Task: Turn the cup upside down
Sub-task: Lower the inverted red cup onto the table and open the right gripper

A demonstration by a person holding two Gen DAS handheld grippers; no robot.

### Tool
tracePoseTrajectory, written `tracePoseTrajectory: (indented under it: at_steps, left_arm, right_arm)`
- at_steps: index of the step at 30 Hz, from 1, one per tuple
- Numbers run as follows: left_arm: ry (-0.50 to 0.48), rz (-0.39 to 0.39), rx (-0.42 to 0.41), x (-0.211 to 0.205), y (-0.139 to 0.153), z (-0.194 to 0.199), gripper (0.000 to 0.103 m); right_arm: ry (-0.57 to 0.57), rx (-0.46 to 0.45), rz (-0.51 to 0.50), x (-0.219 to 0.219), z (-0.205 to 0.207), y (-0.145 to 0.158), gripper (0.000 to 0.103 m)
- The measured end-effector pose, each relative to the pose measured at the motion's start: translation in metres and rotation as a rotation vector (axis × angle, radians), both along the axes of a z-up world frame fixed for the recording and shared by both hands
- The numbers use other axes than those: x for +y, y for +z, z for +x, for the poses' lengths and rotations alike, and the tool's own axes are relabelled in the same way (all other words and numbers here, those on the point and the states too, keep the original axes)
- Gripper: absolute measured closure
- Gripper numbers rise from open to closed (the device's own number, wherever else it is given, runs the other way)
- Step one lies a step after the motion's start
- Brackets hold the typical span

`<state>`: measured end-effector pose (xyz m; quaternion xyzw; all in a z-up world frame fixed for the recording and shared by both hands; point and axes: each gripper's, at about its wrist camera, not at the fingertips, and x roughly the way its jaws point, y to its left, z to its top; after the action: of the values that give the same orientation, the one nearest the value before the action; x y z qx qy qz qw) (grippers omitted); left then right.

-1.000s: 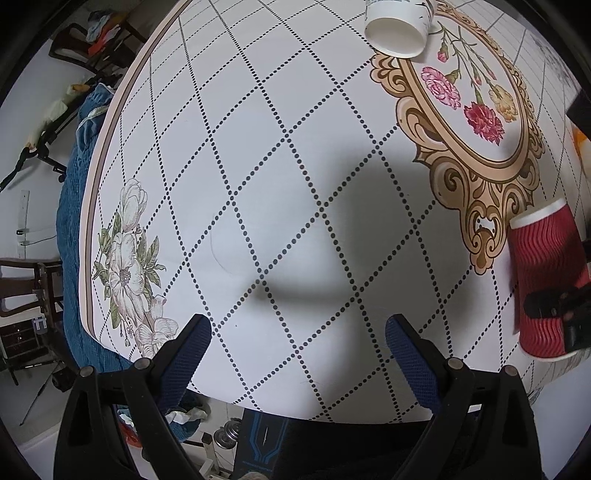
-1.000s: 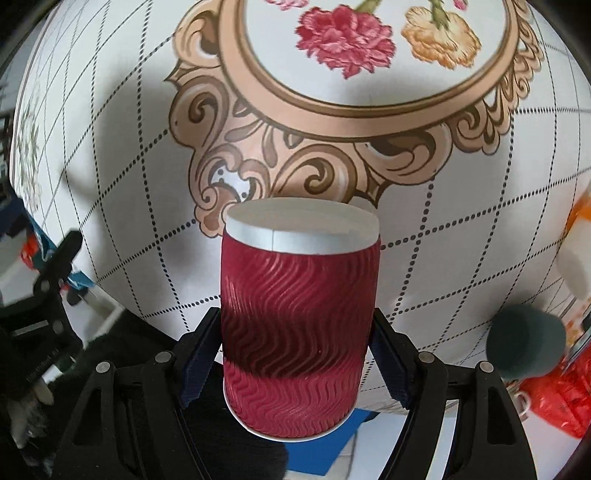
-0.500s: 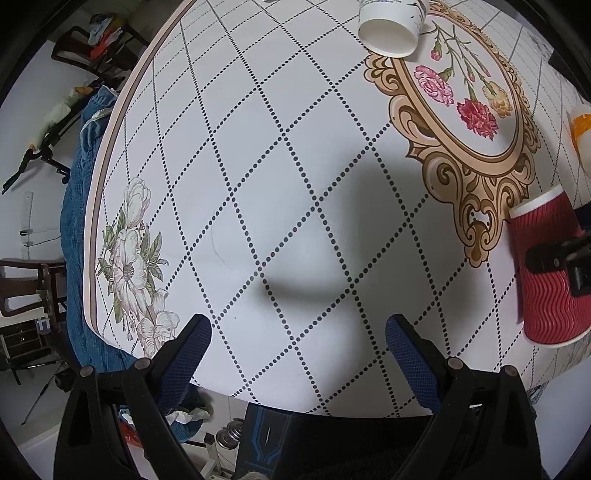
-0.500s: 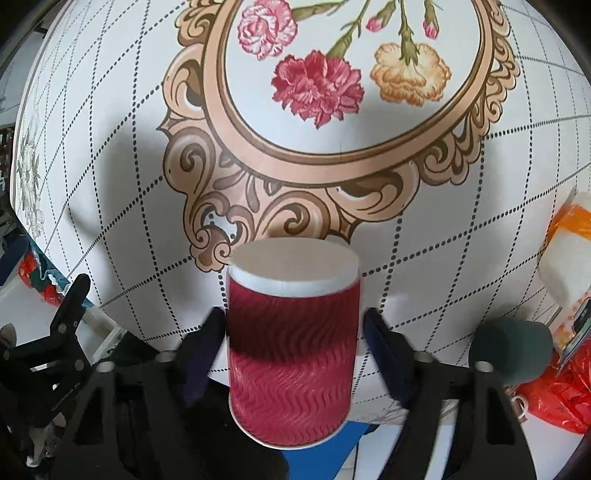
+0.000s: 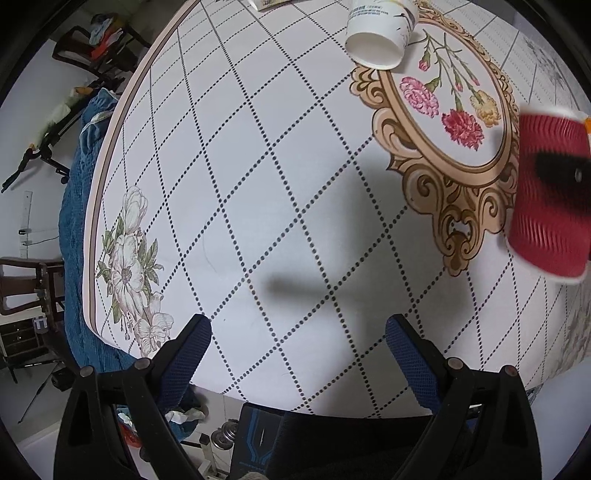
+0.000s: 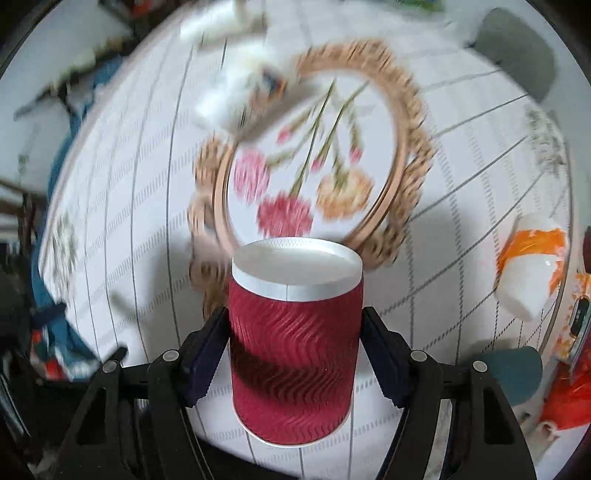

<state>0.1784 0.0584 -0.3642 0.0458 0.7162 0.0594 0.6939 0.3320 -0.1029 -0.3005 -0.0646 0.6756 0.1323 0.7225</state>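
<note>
My right gripper point(image 6: 293, 354) is shut on a red ribbed paper cup point(image 6: 291, 350), its white base pointing away from me and its wide rim toward the camera, held above the table. The same cup point(image 5: 546, 192) shows blurred at the right edge of the left wrist view, with a dark finger across it. My left gripper point(image 5: 297, 354) is open and empty over the near edge of the table. The right wrist view is blurred by motion.
The table point(image 5: 258, 166) has a white cloth with dotted diamonds and a gold-framed flower medallion point(image 5: 450, 110). A white paper cup point(image 5: 380, 33) lies on its side at the far end. In the right wrist view, an orange-and-white cup point(image 6: 532, 269), a teal cup point(image 6: 517, 373) and a grey cup point(image 6: 517, 51).
My right gripper has lifted the red cup and carried it away from the table's near edge, toward the medallion. The view has swung and tilted. The left gripper has stayed open, almost still.
</note>
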Motion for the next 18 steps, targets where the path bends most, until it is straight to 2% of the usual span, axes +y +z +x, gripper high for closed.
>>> tracePoseTrajectory:
  at_steps: [4, 8, 13, 18]
  left_arm:
    - [0.003, -0.001, -0.003, -0.002, 0.002, 0.004, 0.006]
    - [-0.004, 0.008, -0.006, -0.006, 0.004, 0.005, 0.006]
    - [-0.010, 0.014, -0.008, -0.011, 0.005, 0.002, 0.006]
    - [-0.012, 0.013, -0.015, -0.020, 0.008, -0.002, 0.006]
  right_arm:
    - [-0.080, -0.201, 0.061, -0.015, -0.012, 0.013, 0.030]
    - [-0.097, -0.322, 0.074, -0.015, -0.027, 0.001, 0.030]
    - [-0.065, -0.398, 0.062, -0.014, -0.056, -0.001, 0.029]
    - [-0.033, -0.392, 0.052, -0.013, -0.072, -0.007, 0.029]
